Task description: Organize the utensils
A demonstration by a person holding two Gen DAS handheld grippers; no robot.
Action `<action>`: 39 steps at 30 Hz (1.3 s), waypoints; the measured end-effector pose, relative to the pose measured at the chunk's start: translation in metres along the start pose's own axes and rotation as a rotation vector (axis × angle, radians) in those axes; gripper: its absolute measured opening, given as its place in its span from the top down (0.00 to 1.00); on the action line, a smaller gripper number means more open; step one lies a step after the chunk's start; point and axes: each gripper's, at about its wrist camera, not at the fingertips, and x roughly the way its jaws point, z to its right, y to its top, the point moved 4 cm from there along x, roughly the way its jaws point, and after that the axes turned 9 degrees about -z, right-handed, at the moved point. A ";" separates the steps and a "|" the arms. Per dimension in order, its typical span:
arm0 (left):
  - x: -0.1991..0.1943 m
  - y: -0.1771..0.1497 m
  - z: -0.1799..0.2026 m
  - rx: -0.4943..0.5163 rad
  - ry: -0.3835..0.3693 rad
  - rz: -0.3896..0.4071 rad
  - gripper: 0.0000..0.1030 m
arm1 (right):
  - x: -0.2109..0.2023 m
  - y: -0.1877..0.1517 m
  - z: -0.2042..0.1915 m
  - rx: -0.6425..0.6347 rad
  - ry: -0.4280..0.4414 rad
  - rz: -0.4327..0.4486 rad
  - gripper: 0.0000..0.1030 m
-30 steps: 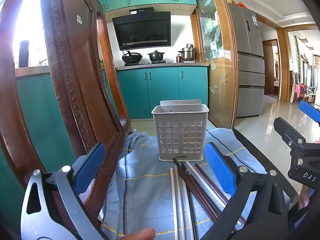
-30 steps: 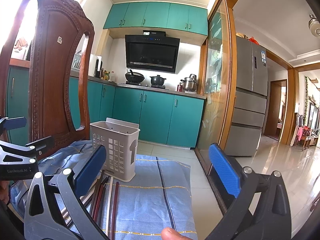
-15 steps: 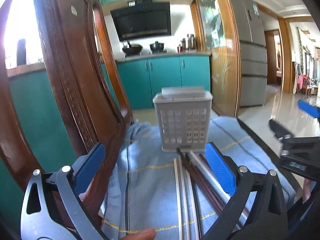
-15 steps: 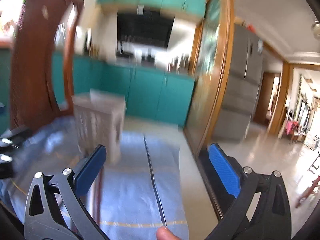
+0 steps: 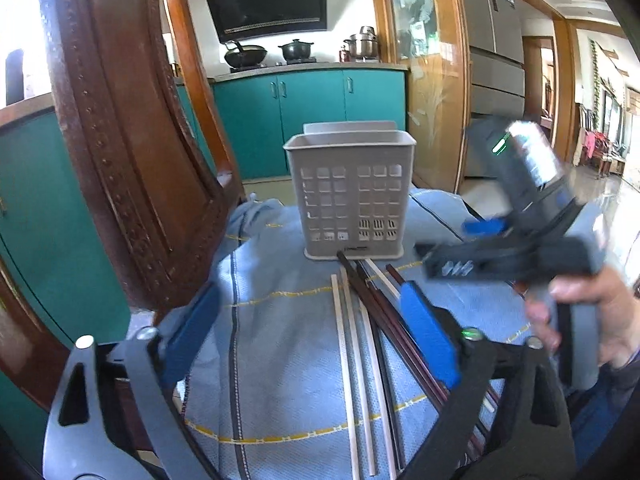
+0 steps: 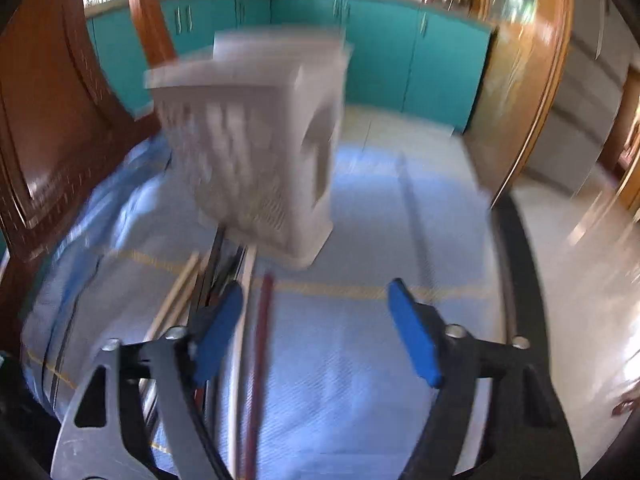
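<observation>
The left gripper (image 5: 308, 320), black-framed with blue pads, is being held low over the table with its jaws being drawn inward from a wide spread; pale and dark chopstick shafts are lying in the gap below, but no pad is pressing on them. The right gripper (image 6: 316, 320), of the same build, is being tilted steeply down, its jaws likewise being closed, with a reddish stick on the cloth below the gap and nothing being gripped. In the left wrist view it is being seen at three o'clock, blurred, carried by a hand (image 5: 588, 312). The bundle of long wooden chopsticks (image 5: 360, 340), some cream and some dark brown, is being shown lying flat on the light blue cloth with yellow stitched lines (image 5: 280, 360), running from six o'clock up towards twelve, their far tips touching or just short of the base of the grey perforated plastic utensil holder (image 5: 350, 196). The holder is being seen upright at twelve o'clock. A carved dark wooden chair back (image 5: 120, 140) is being seen at nine to ten o'clock.
</observation>
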 end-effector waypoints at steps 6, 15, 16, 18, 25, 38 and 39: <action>0.003 -0.001 0.010 0.024 -0.021 -0.025 0.32 | 0.027 -0.009 -0.010 -0.024 0.001 -0.077 0.36; 0.011 -0.004 0.011 0.013 -0.045 -0.066 0.32 | 0.039 -0.024 -0.010 -0.029 0.007 -0.136 0.41; 0.012 -0.004 0.010 0.004 -0.057 -0.075 0.32 | 0.039 -0.025 -0.012 -0.040 -0.002 -0.135 0.41; 0.015 -0.006 0.009 -0.007 -0.072 -0.088 0.32 | 0.039 -0.025 -0.018 -0.059 -0.013 -0.125 0.50; 0.019 -0.009 0.012 0.005 -0.064 -0.109 0.32 | 0.029 -0.036 -0.016 -0.025 0.019 -0.130 0.90; 0.076 -0.013 0.005 -0.047 -0.218 -0.393 0.62 | 0.019 -0.042 0.043 0.179 0.127 -0.198 0.92; 0.084 -0.006 0.005 -0.033 -0.217 -0.411 0.62 | 0.019 -0.042 0.044 0.185 0.135 -0.197 0.92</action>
